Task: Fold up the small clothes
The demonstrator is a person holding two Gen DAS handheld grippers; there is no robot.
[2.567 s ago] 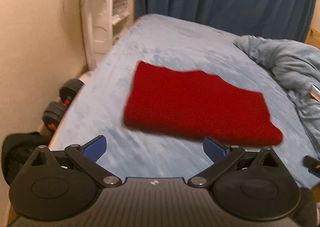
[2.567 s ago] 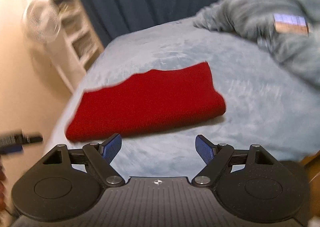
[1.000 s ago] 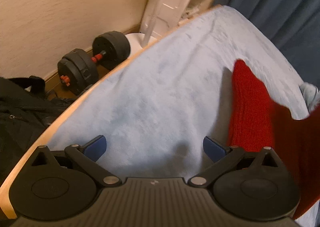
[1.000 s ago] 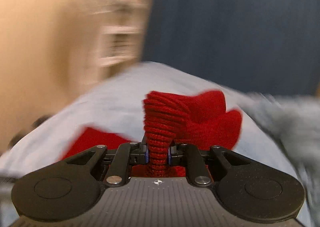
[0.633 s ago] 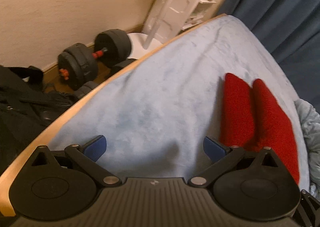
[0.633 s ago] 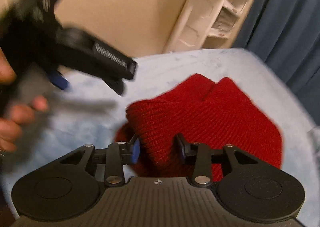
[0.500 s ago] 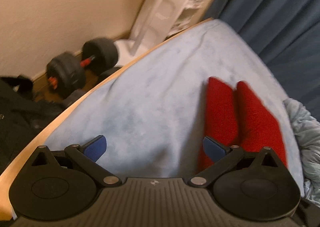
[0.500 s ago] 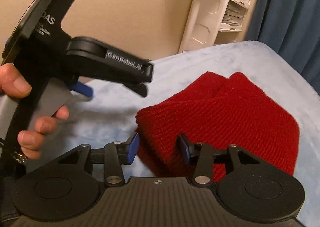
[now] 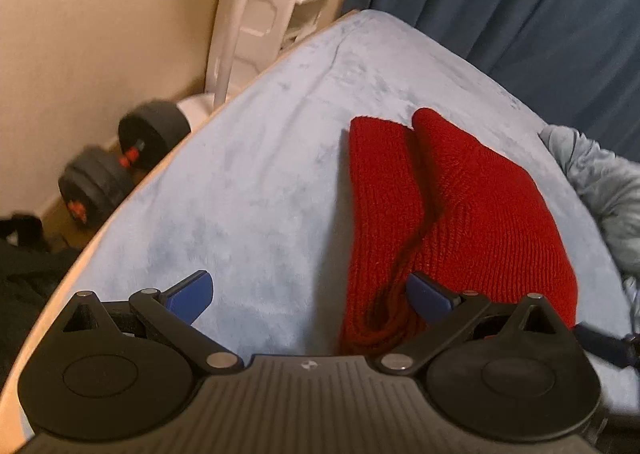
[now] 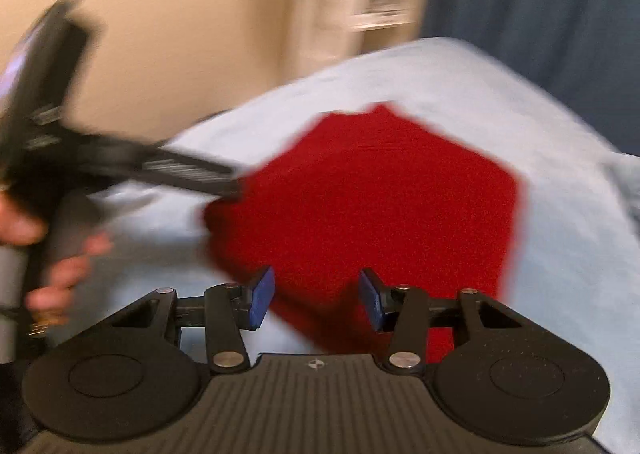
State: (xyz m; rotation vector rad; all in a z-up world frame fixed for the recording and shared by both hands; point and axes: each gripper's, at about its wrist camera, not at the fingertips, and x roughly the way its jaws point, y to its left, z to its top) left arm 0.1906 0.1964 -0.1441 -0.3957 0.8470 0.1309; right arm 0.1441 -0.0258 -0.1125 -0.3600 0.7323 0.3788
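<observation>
A red knitted garment (image 9: 480, 214) lies folded double on the light-blue bed cover (image 9: 260, 182), its two rounded ends pointing away from me. My left gripper (image 9: 308, 290) stands wide open just short of the garment's near edge, its right finger (image 9: 430, 296) over the red fabric. In the blurred right wrist view the garment (image 10: 380, 194) fills the middle. My right gripper (image 10: 317, 294) hovers at the garment's near corner with its jaws opening. Red fabric shows behind the gap, but the pads do not press on it. A hand (image 10: 60, 266) at the left holds the left tool.
Two black dumbbells (image 9: 120, 170) and a black bag (image 9: 24, 266) lie on the floor left of the bed's wooden edge. A white stand with shelves (image 9: 248, 14) rises by the wall. A dark blue curtain (image 9: 520, 6) hangs behind. A crumpled grey-blue blanket (image 9: 600, 182) lies at the right.
The right gripper carried a pinched fold of the red garment across, let it go and drew back. The garment now lies folded double. The left gripper swung towards the garment.
</observation>
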